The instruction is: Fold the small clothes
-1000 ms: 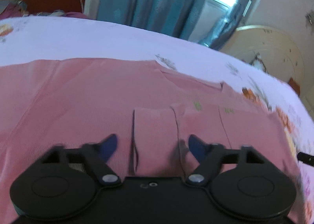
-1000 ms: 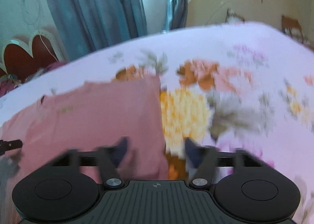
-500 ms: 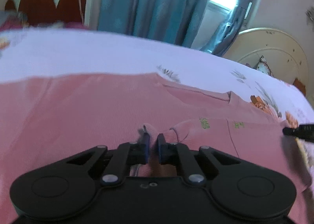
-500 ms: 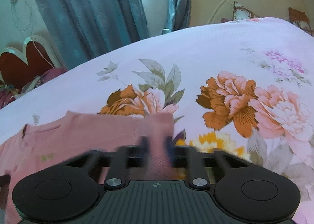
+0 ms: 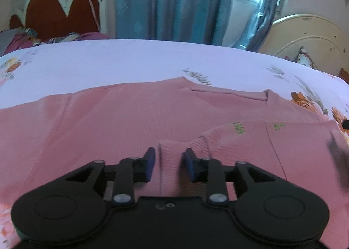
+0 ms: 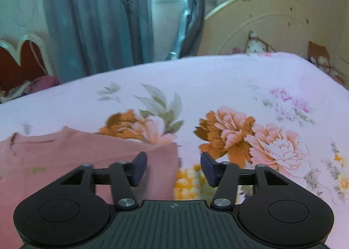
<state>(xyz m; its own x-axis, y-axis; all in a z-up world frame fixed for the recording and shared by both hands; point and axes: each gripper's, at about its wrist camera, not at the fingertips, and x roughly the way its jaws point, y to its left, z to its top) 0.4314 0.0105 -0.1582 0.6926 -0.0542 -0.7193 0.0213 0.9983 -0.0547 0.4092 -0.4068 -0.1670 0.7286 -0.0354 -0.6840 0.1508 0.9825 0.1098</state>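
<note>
The pink top (image 5: pixel 135 122) lies on the bed (image 6: pixel 196 78), its cuff (image 5: pixel 170 157) between the opening, unpressing jaws of the left hand-held gripper (image 5: pixel 169 165) and its edge between those of the right hand-held gripper (image 6: pixel 173 168), so the sleeve fold looks placed and next likely comes a fresh grasp for the body fold.

pink garment (image 5: pixel 135 118): showing matt, finely ribbed knit cloth
bedsheet (image 6: pixel 218 78): lying as smooth, floral-printed cloth
left gripper (image 5: pixel 169 165): showing matt black plastic
curtains (image 5: pixel 165 2): hanging as soft blue cloth

Black claw (image 5: pixel 169 165) — blue pads (image 5: pixel 150 162), silver screws (image 5: pixel 122 198)
</note>
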